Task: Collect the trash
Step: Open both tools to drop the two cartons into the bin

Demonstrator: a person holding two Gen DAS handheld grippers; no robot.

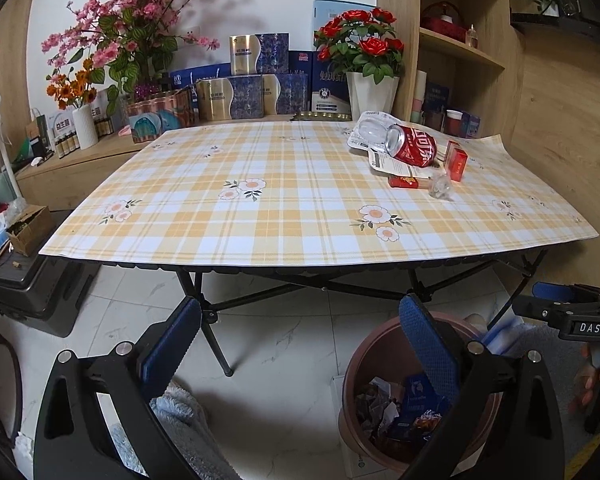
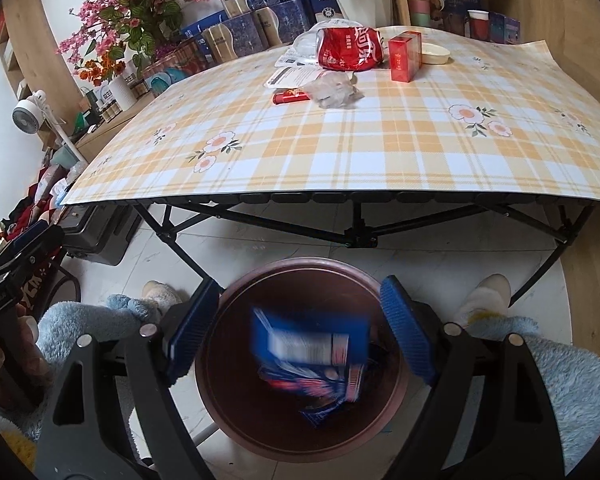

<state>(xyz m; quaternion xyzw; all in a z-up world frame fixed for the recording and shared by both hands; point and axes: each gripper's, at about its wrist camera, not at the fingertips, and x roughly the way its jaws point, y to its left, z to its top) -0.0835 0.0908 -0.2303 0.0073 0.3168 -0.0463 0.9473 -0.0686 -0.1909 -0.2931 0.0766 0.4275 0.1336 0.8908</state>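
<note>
A brown trash bin (image 2: 300,268) stands on the floor in front of the table; it also shows in the left wrist view (image 1: 364,354), with wrappers inside. My right gripper (image 2: 296,332) is open right above the bin, and a blurred blue packet (image 2: 310,342) is in the air between its fingers, over the bin. My left gripper (image 1: 300,344) is open and empty, low in front of the table. On the table's far right lie a crushed red can (image 2: 350,54), a red box (image 2: 404,58), a clear crumpled wrapper (image 2: 334,92), a small red pack (image 2: 290,97) and white paper packaging (image 2: 296,76).
The folding table (image 1: 260,220) has a yellow plaid cloth. Behind it stand boxes (image 1: 252,92), flower pots (image 1: 370,92) and wooden shelves (image 1: 460,48). A black case (image 1: 32,288) sits on the floor at left. My slippered feet (image 2: 486,296) flank the bin.
</note>
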